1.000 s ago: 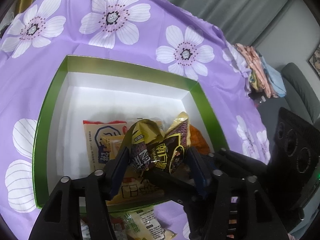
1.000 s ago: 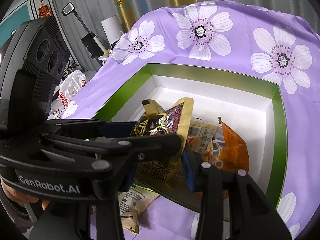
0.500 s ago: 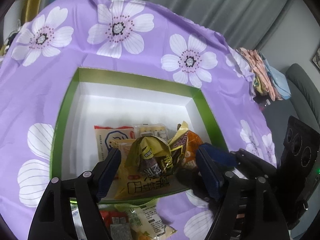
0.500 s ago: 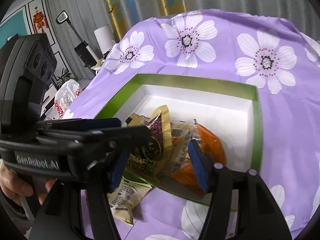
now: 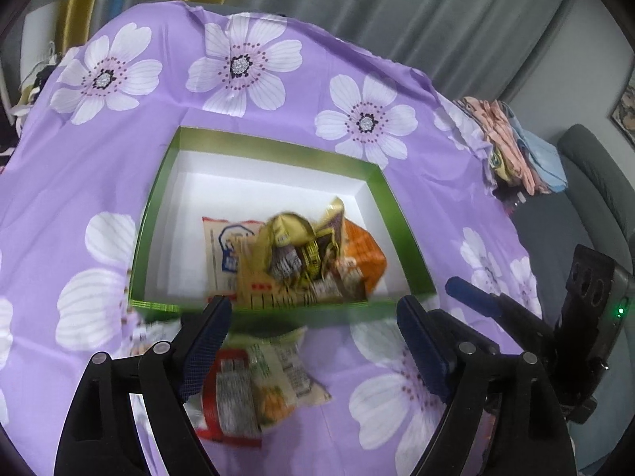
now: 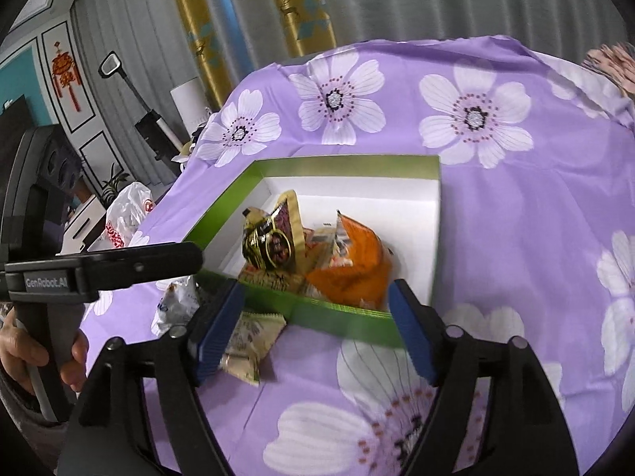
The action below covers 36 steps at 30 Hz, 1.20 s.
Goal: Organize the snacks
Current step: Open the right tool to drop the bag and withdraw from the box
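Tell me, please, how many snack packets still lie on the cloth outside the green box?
3 visible: a red-and-white packet and a pale green one before the box's near wall, and a white wrapper at its corner. Others may be hidden.

1. A table under a purple cloth (image 5: pixel 119 182) printed with white flowers carries everything.
2. A green-walled box (image 5: pixel 401 214) rests on it.
3. Loose snack packets (image 5: pixel 258 380) lie on the cloth just beside the box's near wall.

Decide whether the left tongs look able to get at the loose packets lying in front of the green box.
Probably yes. The left tongs stand open and empty right over the packets, which lie outside the box on the cloth with nothing over them.
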{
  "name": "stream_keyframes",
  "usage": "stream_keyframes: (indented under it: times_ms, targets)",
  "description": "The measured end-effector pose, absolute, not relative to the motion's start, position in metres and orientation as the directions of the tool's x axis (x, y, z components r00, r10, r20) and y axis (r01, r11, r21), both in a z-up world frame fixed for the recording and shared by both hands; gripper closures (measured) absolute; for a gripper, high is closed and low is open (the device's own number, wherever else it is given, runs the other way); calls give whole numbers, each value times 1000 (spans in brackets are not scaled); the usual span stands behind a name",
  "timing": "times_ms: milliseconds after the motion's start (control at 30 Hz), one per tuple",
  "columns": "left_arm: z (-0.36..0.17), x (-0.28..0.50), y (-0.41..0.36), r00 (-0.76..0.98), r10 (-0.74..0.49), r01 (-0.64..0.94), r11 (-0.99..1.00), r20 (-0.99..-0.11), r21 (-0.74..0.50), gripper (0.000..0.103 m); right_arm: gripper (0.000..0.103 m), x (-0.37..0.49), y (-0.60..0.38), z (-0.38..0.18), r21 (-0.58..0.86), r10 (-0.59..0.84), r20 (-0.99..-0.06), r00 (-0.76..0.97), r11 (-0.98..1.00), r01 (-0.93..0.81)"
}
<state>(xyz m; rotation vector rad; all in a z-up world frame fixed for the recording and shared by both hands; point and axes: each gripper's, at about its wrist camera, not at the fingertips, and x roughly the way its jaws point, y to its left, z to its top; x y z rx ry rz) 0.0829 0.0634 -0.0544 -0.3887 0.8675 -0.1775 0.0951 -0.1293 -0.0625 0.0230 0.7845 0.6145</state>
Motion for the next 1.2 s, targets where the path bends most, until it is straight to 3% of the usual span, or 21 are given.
stream_keyframes:
  times_ms: [133, 233, 1200]
  targets:
    - [-53, 63, 60, 641, -294, -7, 921, -709, -388, 17, 19, 76, -138, -64, 212, 494, -668, 557, 843, -494]
    - [-53, 50, 59, 642, -266, -27, 929, -719, -368, 3, 17, 67, -143, -66, 217, 489, -678, 549, 847, -486]
    - [-55, 0, 48, 641, -212, -60, 945, -738, -323, 2, 16, 25, -134, -58, 206, 510, -679, 528, 822, -530]
